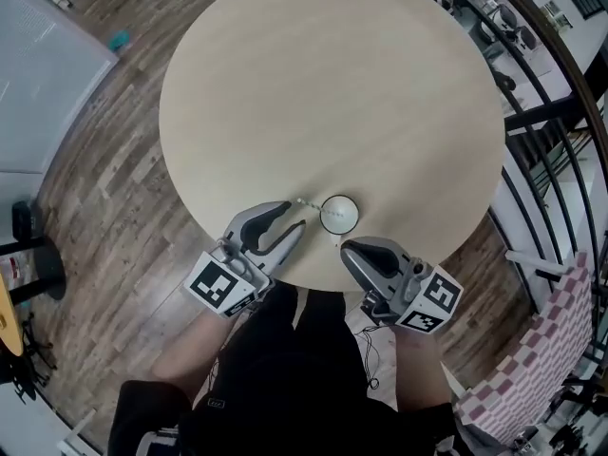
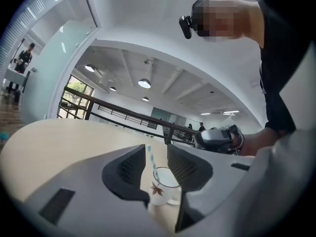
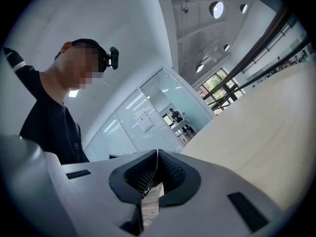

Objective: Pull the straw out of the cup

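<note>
A white cup (image 1: pixel 339 214) with a brown leaf print (image 2: pixel 165 186) stands near the front edge of the round pale table (image 1: pixel 323 93). A blue-and-white striped straw (image 2: pixel 149 158) leans out of it toward the left (image 1: pixel 306 202). My left gripper (image 1: pixel 296 228) lies just left of the cup, pointing at it. Its jaws stand open (image 2: pixel 157 149), with the straw in the gap and not pressed by either pad. My right gripper (image 1: pixel 348 249) sits just in front of the cup, jaws shut (image 3: pixel 157 153) with nothing held. It also shows to the right in the left gripper view (image 2: pixel 219 138).
The table's front edge runs right under both grippers. A dark metal railing (image 1: pixel 556 112) curves along the right. A pink chequered cloth (image 1: pixel 532 350) lies at lower right, and a black stool base (image 1: pixel 33 264) stands on the wood floor at left.
</note>
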`<action>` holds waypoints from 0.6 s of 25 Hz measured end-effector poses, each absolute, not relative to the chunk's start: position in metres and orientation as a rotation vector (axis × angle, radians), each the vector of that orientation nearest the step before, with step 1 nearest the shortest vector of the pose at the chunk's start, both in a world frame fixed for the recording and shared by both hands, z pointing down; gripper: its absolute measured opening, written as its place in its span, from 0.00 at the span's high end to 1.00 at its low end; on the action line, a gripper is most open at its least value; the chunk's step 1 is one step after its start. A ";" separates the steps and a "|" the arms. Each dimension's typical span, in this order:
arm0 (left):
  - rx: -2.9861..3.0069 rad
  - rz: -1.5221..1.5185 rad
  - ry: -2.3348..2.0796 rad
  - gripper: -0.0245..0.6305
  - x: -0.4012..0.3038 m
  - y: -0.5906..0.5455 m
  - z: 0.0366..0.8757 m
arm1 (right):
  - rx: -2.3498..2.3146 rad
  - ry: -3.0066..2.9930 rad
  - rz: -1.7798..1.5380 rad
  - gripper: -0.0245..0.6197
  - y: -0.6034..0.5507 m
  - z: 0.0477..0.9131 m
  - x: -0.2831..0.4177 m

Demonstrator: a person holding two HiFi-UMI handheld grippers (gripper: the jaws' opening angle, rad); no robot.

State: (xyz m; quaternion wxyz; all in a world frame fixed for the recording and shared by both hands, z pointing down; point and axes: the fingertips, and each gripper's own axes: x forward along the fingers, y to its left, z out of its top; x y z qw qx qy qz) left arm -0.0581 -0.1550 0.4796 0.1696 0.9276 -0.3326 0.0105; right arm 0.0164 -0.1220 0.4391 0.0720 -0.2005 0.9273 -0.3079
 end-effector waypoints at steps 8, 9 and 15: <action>2.606 0.000 -0.954 0.76 -0.056 -0.171 0.509 | -0.577 2.791 -0.936 0.92 -0.128 0.457 0.010; 2.605 0.004 -0.940 0.74 -0.053 -0.172 0.513 | -0.578 2.789 -0.940 0.92 -0.127 0.458 0.010; 2.612 0.023 -0.842 0.67 -0.029 -0.175 0.528 | -0.591 2.778 -0.962 0.92 -0.128 0.468 0.012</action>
